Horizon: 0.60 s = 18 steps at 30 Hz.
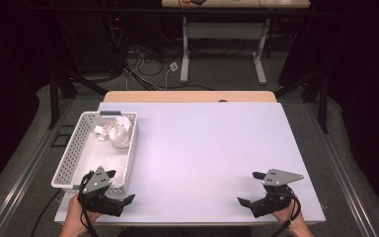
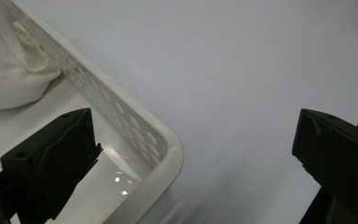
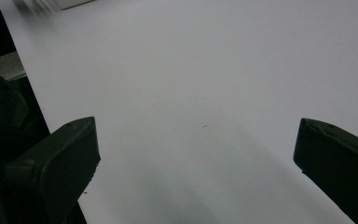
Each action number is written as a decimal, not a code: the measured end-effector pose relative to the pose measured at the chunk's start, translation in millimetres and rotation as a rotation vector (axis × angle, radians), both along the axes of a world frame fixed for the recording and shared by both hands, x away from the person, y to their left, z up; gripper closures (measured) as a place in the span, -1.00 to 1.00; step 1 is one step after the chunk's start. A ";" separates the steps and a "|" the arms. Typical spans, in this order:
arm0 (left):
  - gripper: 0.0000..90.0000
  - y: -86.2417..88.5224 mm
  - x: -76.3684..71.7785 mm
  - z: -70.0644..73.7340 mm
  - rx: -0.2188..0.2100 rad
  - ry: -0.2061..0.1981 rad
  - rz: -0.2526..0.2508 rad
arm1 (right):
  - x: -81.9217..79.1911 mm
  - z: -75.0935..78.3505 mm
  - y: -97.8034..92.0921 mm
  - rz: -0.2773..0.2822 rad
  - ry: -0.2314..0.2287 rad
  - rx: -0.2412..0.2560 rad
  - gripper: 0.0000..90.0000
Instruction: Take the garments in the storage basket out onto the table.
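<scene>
Nearest the camera in the high view, two hands come up from the near edge of the table, each holding a gripper. The left gripper (image 1: 119, 186) sits at the near left, right at the near end of the white perforated basket (image 1: 68, 158). Its jaws are spread wide and hold nothing. In the left gripper view one jaw hangs over the inside of the basket (image 2: 165, 140), and the other is out over the bare white table top (image 2: 242, 70), so the basket's rounded near corner lies between them. I cannot tell whether the inner jaw touches the basket floor.

The basket stands along the left side of the table, its long side running from near to far. A crumpled white cloth bundle (image 1: 116, 131) lies in its far half, against the right wall. In the left gripper view the bundle (image 2: 9, 79) appears at the far left behind the perforated wall, well apart from the jaws.

The right gripper (image 1: 250, 188) is at the near right of the table, well apart from the basket. Its jaws are likewise released and wide, with nothing between them. Both point left across the bare white surface (image 3: 205, 84), as the right gripper view shows.
</scene>
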<state>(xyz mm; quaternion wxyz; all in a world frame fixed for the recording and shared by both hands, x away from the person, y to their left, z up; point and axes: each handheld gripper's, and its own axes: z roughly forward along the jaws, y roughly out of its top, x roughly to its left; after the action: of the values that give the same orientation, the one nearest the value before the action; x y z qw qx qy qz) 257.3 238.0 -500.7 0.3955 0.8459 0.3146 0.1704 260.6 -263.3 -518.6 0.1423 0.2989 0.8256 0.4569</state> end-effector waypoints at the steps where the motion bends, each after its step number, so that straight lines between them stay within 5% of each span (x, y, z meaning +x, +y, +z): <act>1: -1.00 -0.1 0.0 -0.1 0.001 0.002 -0.002 | 0.0 0.0 0.0 0.000 0.000 0.000 -1.00; 18: -1.00 -5.7 0.8 4.2 0.010 0.010 -0.012 | 1.1 -1.6 -1.4 0.009 0.021 -0.004 -1.00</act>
<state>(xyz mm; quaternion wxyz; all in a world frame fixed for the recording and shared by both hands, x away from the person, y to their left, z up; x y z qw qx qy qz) 258.0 232.3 -496.5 0.3908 0.8505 0.3108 0.1654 261.7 -264.6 -520.2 0.1319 0.2998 0.8293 0.4527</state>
